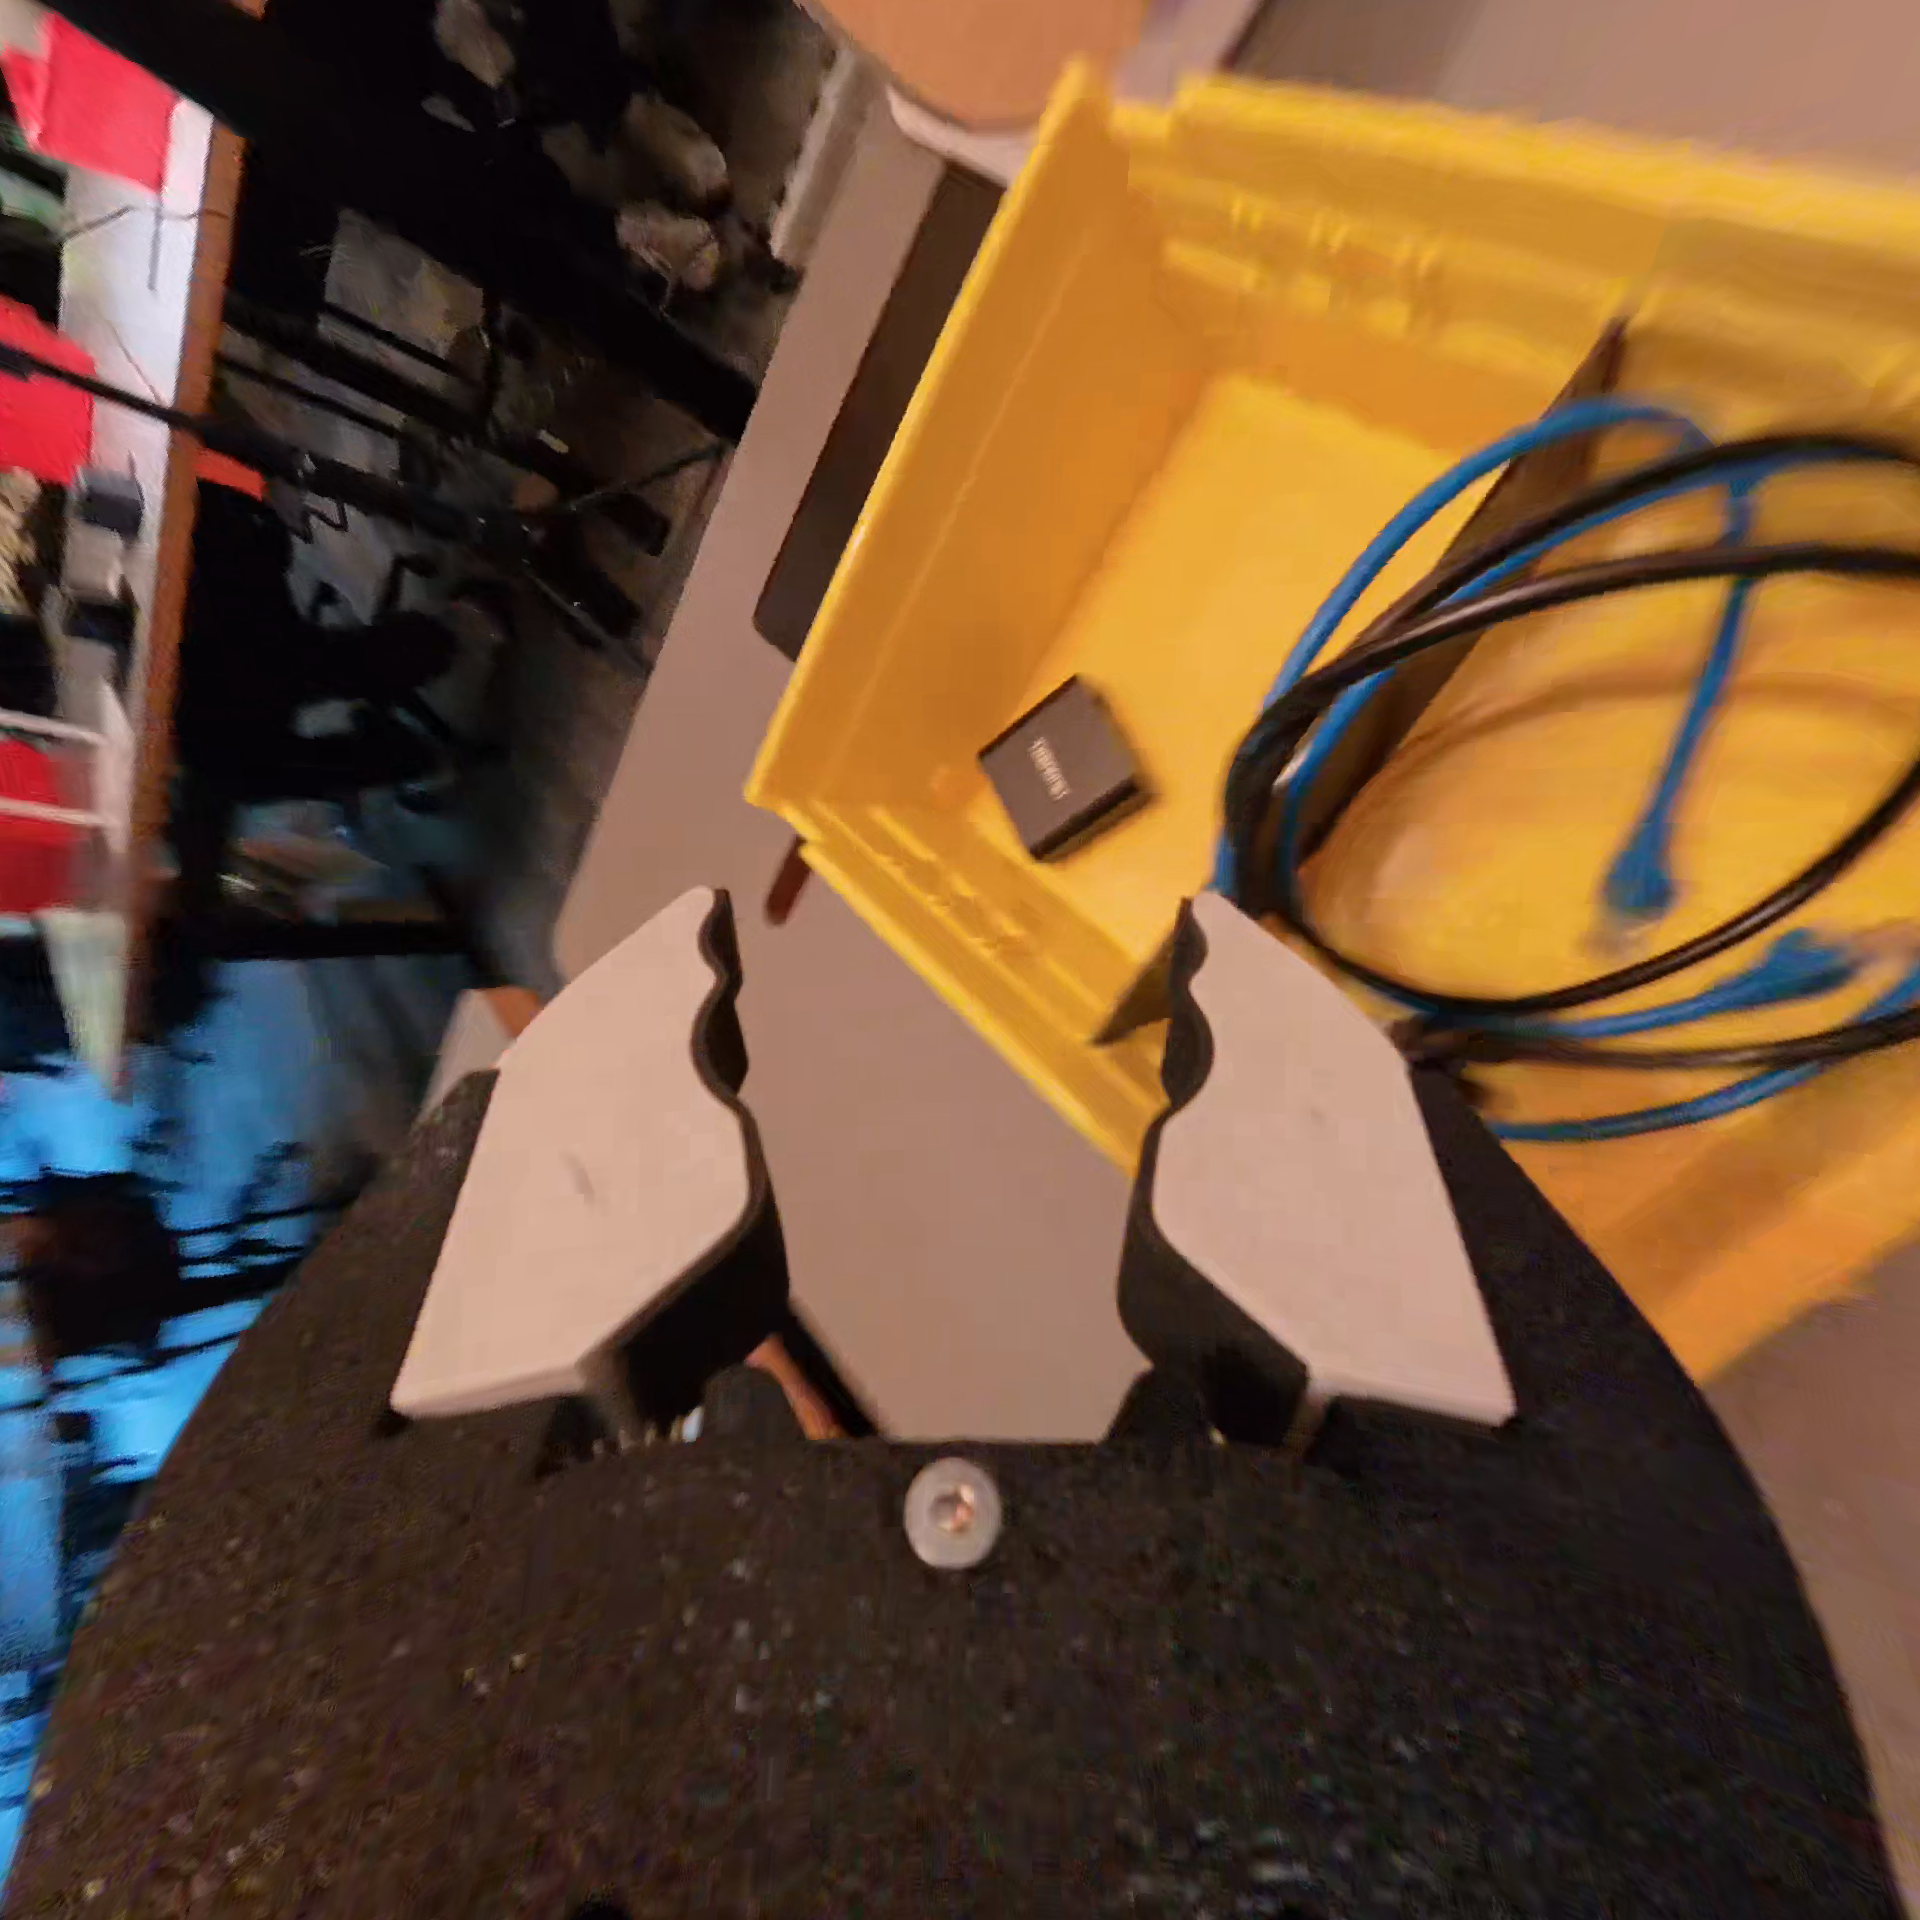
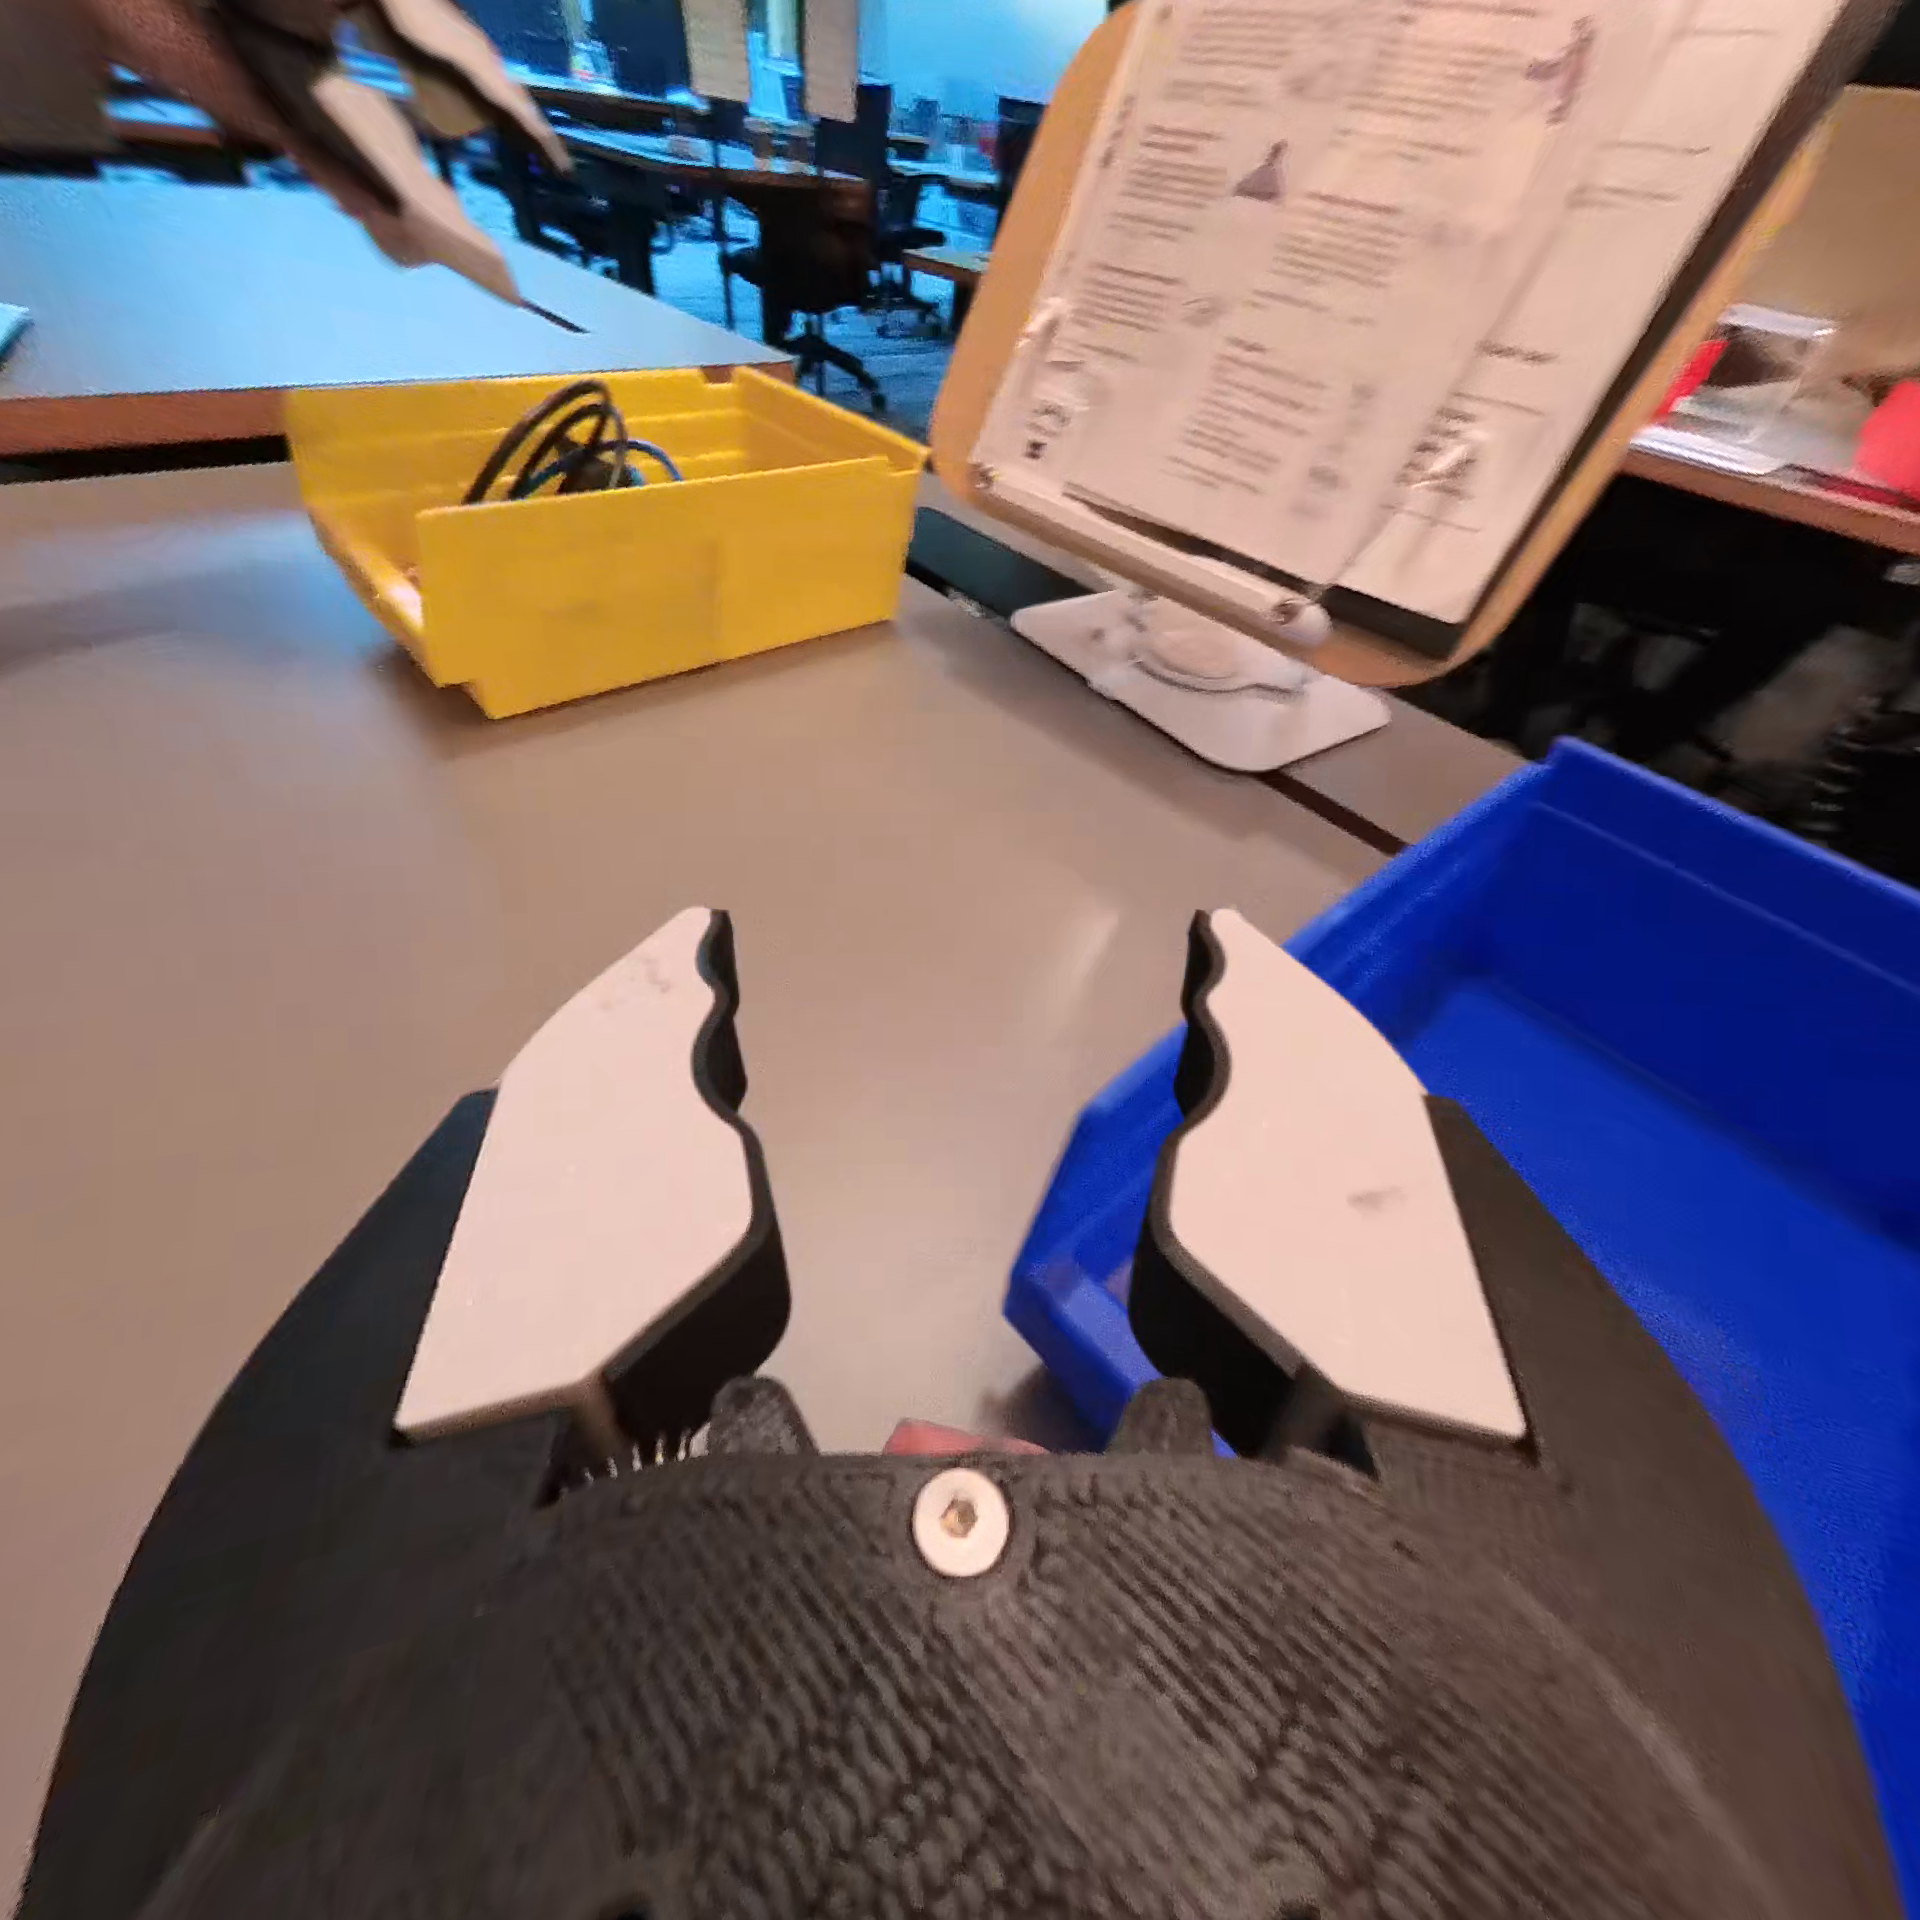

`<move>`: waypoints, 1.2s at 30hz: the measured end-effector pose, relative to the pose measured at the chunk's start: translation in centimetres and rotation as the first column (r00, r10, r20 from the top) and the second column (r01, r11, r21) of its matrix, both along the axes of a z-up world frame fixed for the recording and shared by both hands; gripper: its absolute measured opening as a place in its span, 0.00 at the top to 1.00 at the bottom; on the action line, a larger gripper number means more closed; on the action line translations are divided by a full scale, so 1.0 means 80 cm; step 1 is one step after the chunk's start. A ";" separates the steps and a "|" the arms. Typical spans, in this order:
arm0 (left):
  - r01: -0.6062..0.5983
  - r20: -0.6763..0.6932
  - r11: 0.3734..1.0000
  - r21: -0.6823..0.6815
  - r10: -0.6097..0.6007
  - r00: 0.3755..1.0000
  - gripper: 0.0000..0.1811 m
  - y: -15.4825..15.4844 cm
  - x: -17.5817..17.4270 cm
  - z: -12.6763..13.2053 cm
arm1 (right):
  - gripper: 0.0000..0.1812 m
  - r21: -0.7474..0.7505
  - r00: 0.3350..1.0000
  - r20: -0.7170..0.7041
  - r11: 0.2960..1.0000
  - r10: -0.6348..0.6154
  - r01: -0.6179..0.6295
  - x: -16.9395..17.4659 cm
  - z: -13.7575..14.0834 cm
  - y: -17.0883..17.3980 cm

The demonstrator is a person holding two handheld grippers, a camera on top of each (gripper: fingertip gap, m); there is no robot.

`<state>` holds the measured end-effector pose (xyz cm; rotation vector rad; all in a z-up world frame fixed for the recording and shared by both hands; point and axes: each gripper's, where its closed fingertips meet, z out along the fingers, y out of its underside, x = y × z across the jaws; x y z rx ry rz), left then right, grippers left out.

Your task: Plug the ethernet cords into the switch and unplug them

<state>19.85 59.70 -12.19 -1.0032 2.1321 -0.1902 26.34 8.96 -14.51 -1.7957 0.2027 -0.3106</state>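
A small black switch (image 1: 1065,767) lies in the left compartment of a yellow bin (image 1: 914,582). Coiled blue cords (image 1: 1683,727) and black cords (image 1: 1558,582) lie in the bin's right compartment, past a dark divider. My left gripper (image 1: 956,914) is open and empty, above the bin's near corner. In the right wrist view the yellow bin (image 2: 582,582) stands far across the table with the cords (image 2: 566,447) sticking up from it. My right gripper (image 2: 961,925) is open and empty, low over the table. The left gripper (image 2: 436,177) shows blurred above the bin.
An empty blue bin (image 2: 1621,1091) stands at my right gripper's right side. A document stand (image 2: 1340,343) with papers on a white base sits at the table's far right edge. The grey table (image 2: 416,883) spreads between the bins. Desks and chairs fill the background. About 50 centimeters separates my left fingertips from my right. Measured from the fingertips, the small black switch (image 1: 1065,767) is 15 centimeters or so from the left gripper and 55 centimeters from the right.
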 end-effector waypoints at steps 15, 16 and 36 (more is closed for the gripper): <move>0.644 -0.712 0.712 0.280 -0.296 0.637 0.54 0.023 0.098 -0.158 | 0.53 -0.139 0.985 -0.090 0.978 0.145 -0.157 -0.038 -0.082 0.038; 0.647 -0.729 0.714 0.268 -0.289 0.621 0.55 0.025 0.099 -0.166 | 0.53 -0.127 0.983 -0.097 0.977 0.157 -0.168 -0.039 -0.080 0.040; 0.290 -0.498 0.927 0.238 -0.140 0.856 0.67 0.019 0.123 -0.115 | 0.54 -0.294 0.975 0.147 0.948 0.169 -0.121 -0.048 -0.058 0.062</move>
